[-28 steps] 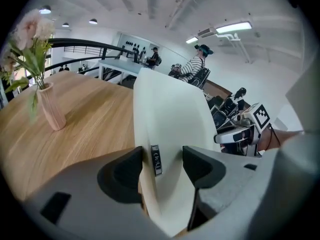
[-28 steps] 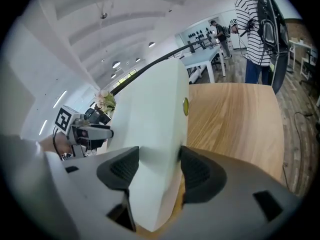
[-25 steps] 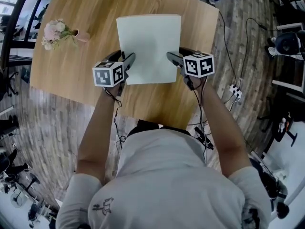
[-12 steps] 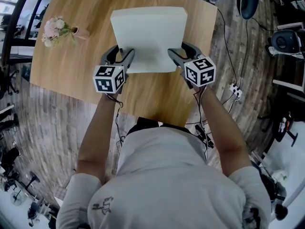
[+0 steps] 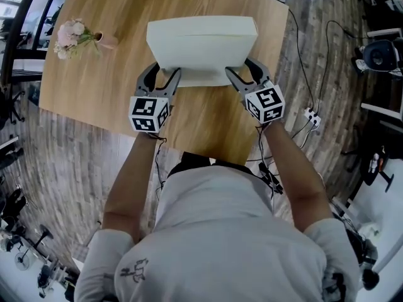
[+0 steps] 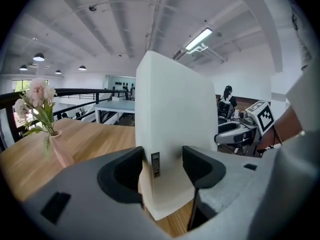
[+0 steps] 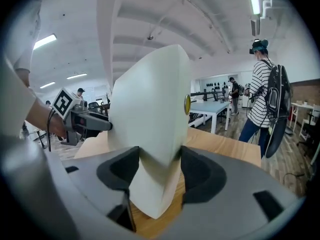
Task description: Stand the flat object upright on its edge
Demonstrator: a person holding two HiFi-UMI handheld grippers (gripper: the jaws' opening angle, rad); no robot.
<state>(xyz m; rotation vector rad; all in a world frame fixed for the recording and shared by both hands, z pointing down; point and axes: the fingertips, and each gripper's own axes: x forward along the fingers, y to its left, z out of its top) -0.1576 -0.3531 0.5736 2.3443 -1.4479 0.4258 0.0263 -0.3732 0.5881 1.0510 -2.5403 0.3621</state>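
Since the earlier frame, the white slab [image 5: 201,52] has swung up from lying flat, and both tools have drawn back toward the person with it. The left tool [image 5: 164,73] is pinching the slab's left side near the bottom; in the left gripper view the left tool [image 6: 162,166] is pressing a dark pad against each face of the slab [image 6: 172,104]. The right tool [image 5: 241,69] is doing the same on the opposite side, and in the right gripper view the right tool [image 7: 157,169] is clamping the slab [image 7: 150,104] between its wide-set pads. The slab is rising steeply above both tools, tilting a little, with its thick top edge showing in the head view. Its lower edge is hanging just below the pads, close to the wooden surface [image 5: 94,80]; contact there is unclear. A flower vase [image 5: 79,39] is lying well apart at the surface's far left.
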